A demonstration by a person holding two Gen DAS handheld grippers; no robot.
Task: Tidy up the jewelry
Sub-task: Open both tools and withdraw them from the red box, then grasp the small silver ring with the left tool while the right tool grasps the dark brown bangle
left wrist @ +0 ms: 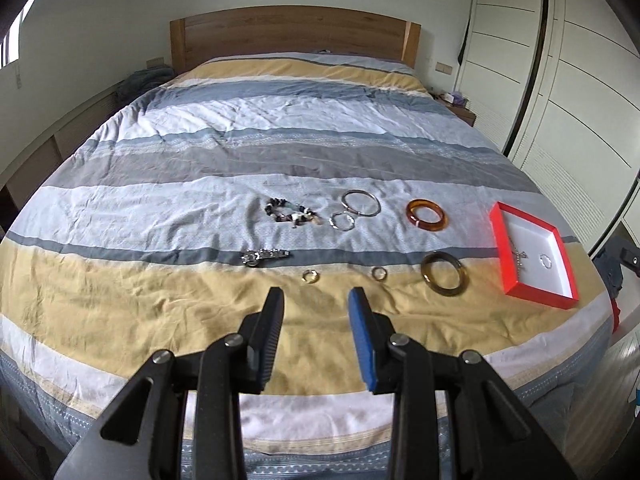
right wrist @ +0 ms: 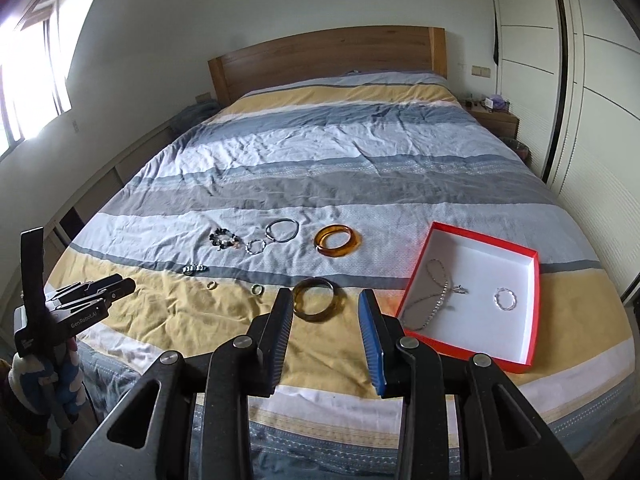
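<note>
Jewelry lies on a striped bed. A red box (right wrist: 416, 276) with a white inside holds a silver chain (right wrist: 434, 296) and a small ring bracelet (right wrist: 505, 298); it also shows in the left wrist view (left wrist: 505, 256). On the cover lie a dark bangle (right wrist: 316, 299), an amber bangle (right wrist: 338, 241), a silver bangle (right wrist: 282, 230), a small silver bracelet (right wrist: 255, 246), a beaded bracelet (right wrist: 225, 239), a watch (left wrist: 264, 257) and two rings (left wrist: 311, 276) (left wrist: 379, 273). My left gripper (left wrist: 318, 300) is open and empty above the yellow stripe. My right gripper (right wrist: 326, 300) is open and empty, just short of the dark bangle.
A wooden headboard (right wrist: 328, 56) stands at the far end. White wardrobe doors (right wrist: 592, 100) run along the right. A bedside table (right wrist: 494, 118) sits at the far right. The left gripper's body (right wrist: 76, 304) shows at the left of the right wrist view.
</note>
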